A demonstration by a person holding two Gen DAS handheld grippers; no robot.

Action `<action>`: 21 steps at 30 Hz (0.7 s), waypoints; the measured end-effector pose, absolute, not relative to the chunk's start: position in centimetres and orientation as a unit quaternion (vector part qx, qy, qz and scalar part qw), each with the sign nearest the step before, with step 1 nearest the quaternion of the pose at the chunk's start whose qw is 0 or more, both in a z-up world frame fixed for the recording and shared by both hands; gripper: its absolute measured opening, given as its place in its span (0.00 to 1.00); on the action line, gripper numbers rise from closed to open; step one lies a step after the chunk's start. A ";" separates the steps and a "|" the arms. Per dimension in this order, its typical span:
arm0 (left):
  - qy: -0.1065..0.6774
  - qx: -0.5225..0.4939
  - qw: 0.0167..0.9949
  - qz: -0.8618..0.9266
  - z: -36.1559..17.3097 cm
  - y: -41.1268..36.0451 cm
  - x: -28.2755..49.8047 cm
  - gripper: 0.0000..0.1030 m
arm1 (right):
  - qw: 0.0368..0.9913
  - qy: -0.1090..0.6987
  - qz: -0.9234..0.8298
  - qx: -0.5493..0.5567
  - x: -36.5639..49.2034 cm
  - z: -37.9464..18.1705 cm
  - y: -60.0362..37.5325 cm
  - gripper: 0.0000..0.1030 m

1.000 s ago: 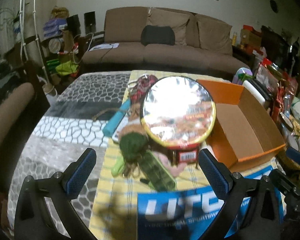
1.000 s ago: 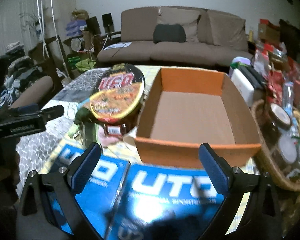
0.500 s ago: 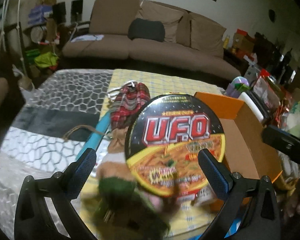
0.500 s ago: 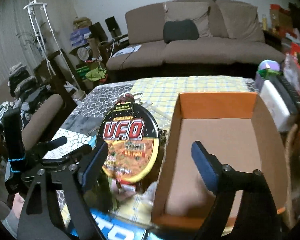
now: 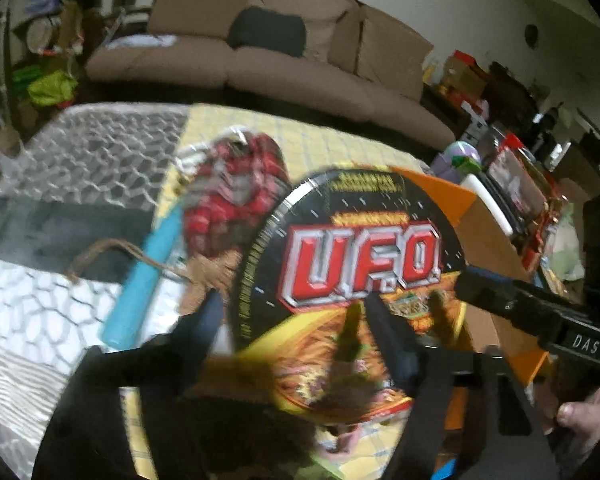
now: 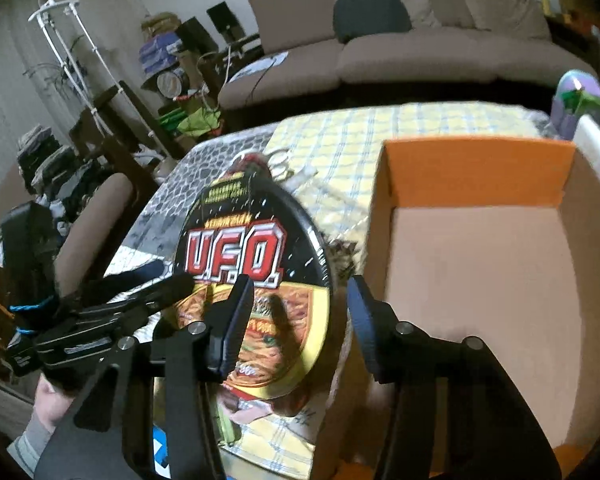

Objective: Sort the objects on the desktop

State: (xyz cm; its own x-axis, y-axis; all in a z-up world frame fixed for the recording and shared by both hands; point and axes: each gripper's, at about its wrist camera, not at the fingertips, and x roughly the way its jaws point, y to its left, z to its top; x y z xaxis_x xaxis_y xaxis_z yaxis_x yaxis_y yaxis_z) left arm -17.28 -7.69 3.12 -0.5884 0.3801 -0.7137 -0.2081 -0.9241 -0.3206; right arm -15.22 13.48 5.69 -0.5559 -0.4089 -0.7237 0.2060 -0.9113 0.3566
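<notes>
Right wrist view, both hand-held grippers (left (image 6: 168,280), right (image 6: 300,312)) closing around noodle bowl (image 6: 256,280), ungripped.

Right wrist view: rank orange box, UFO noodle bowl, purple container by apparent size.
1. orange box, fills most of the right half.
2. UFO noodle bowl, clearly smaller in frame.
3. purple container, smallest, but it sits farthest back and is partly hidden, so its true size is unsure.
</notes>
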 end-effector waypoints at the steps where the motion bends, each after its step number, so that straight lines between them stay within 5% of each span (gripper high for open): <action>1: -0.095 -0.420 0.163 0.888 3.0 -7.4 -17.1 0.66 | 0.171 -0.106 -0.877 0.436 -15.1 5.7 13.1 0.43; 9: -0.126 -0.414 0.169 0.886 5.1 -7.4 -15.8 0.68 | 0.158 -0.100 -0.892 0.412 -13.6 8.6 12.8 0.43; 21: -0.103 -0.374 0.218 0.895 15.2 -1.9 -11.7 0.77 | 0.138 -0.148 -0.908 0.366 -8.6 15.8 19.7 0.43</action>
